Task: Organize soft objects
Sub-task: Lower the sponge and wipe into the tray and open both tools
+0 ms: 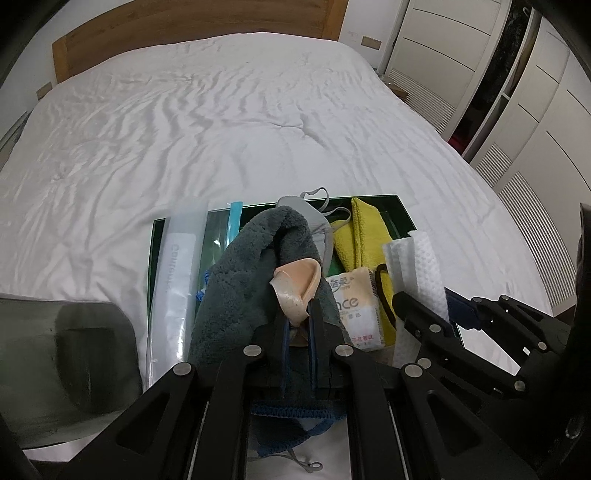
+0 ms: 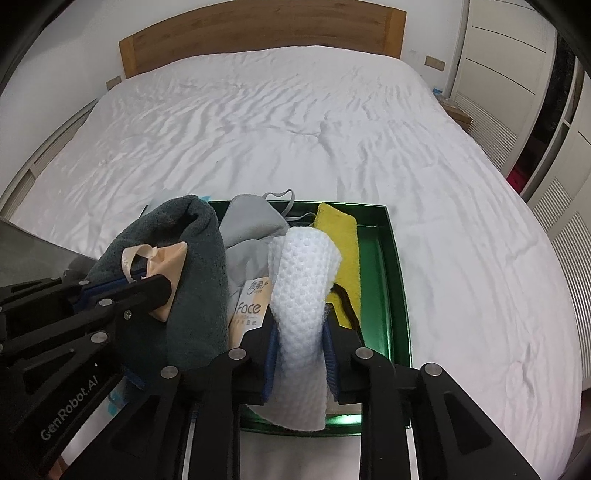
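White, rumpled bedding (image 1: pixel 229 140) fills the left wrist view, with a wooden headboard (image 1: pixel 192 33) behind and wardrobe doors (image 1: pixel 524 122) at the right. A green tray (image 1: pixel 397 212) is set on the bed, crowded with soft things — a dark grey towel (image 1: pixel 240 273), a grey face mask (image 1: pixel 306 210), a yellow cloth (image 1: pixel 364 236) and a tissue packet (image 1: pixel 354 310). The left gripper (image 1: pixel 300 314) is closed on a peach ribbon tag (image 1: pixel 295 284) attached to the towel. A clear plastic bag (image 1: pixel 177 266) lies along the tray's left edge.

From the right wrist view, the right gripper (image 2: pixel 301 328) is seen clamped on a white waffle cloth (image 2: pixel 304 295), held above the tray (image 2: pixel 395 280). The towel (image 2: pixel 195 266) is draped beside it — the mask (image 2: pixel 251 221) and yellow cloth (image 2: pixel 343 240) lie behind.
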A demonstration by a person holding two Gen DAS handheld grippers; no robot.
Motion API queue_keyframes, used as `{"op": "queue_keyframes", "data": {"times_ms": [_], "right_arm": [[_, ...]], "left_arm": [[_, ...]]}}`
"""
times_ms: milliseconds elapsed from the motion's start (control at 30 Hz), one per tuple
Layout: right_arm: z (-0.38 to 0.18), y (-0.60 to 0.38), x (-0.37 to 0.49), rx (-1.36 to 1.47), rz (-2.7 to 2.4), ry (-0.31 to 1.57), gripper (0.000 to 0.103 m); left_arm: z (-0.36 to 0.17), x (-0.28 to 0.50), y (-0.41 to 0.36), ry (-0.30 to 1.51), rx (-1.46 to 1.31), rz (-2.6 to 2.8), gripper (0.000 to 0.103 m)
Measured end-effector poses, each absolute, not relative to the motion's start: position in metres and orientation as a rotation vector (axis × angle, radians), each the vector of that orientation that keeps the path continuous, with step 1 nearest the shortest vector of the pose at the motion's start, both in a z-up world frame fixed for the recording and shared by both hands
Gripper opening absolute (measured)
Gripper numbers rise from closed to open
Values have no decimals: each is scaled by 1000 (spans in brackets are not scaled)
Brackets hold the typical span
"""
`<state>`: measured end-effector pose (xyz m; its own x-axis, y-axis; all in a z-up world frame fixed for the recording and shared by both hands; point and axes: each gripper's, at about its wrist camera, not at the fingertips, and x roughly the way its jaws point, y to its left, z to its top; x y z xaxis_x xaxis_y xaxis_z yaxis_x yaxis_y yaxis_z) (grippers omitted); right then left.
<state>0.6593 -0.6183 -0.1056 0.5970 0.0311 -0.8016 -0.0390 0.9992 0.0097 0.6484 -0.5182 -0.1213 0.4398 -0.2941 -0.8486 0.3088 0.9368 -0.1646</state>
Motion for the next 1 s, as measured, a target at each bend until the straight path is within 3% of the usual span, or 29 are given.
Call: {"op": "queue_keyframes", "data": {"times_ms": [267, 333, 400, 500, 667, 867, 1000], "right_arm": [[-109, -616, 662, -12, 46, 930, 39], [-108, -618, 662, -6, 43, 926, 47], [-107, -618, 661, -9, 43, 922, 50], [-105, -616, 661, -16, 38, 916, 55], [-102, -612, 659, -28, 35, 901, 57], [-99, -611, 659, -30, 32, 891, 60], [-97, -609, 659, -35, 28, 885, 62]], "left_arm": [[-120, 650, -516, 1043, 18, -364, 19], [-119, 650, -514, 1042, 17, -363, 32], [-117, 650, -515, 1031, 24, -360, 35], [-114, 650, -514, 1022, 19, -357, 46], [-110, 649, -514, 1007, 21, -350, 47], [-104, 650, -510, 991, 14, -333, 58], [-101, 649, -508, 987, 7, -328, 58]]}}
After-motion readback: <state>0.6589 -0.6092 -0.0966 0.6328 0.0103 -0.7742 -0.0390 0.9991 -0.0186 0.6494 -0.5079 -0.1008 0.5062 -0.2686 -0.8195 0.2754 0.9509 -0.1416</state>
